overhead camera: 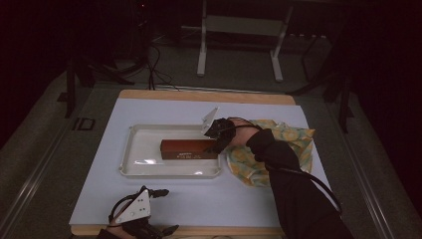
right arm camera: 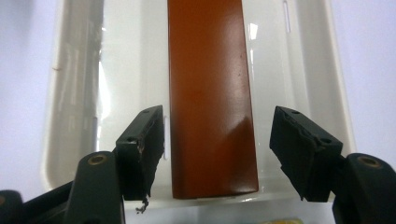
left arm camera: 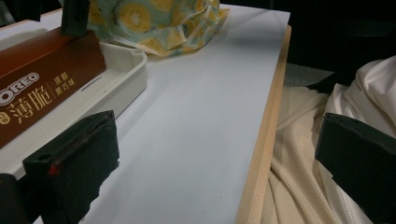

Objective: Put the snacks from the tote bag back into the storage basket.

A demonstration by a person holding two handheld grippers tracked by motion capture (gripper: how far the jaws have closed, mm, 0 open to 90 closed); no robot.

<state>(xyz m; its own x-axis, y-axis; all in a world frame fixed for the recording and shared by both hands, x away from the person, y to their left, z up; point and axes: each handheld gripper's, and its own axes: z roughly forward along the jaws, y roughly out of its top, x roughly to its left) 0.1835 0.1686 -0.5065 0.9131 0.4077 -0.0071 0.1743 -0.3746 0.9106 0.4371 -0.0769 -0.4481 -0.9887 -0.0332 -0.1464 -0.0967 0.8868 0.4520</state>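
A long brown Oreo box point(overhead camera: 189, 149) lies in a white tray point(overhead camera: 130, 149) at the middle of the table. My right gripper point(overhead camera: 217, 144) is at the box's right end. In the right gripper view the box point(right arm camera: 210, 70) runs away between the jaws of the right gripper point(right arm camera: 219, 140), which stand open: the left pad is close beside the box's edge and a clear gap separates the right pad from it. My left gripper point(overhead camera: 166, 211) rests at the table's near left edge. The left gripper point(left arm camera: 219, 154) is wide open over bare mat, with box point(left arm camera: 46, 79) and tray point(left arm camera: 126, 79) to its left.
A crumpled cloth with a yellow fruit print point(overhead camera: 288, 139) lies just right of the tray, under my right forearm. A pale mat point(overhead camera: 209, 199) covers the wooden table point(overhead camera: 199, 95). Cream fabric point(left arm camera: 303, 177) hangs past the near edge. A metal stand point(overhead camera: 239, 45) is on the floor beyond.
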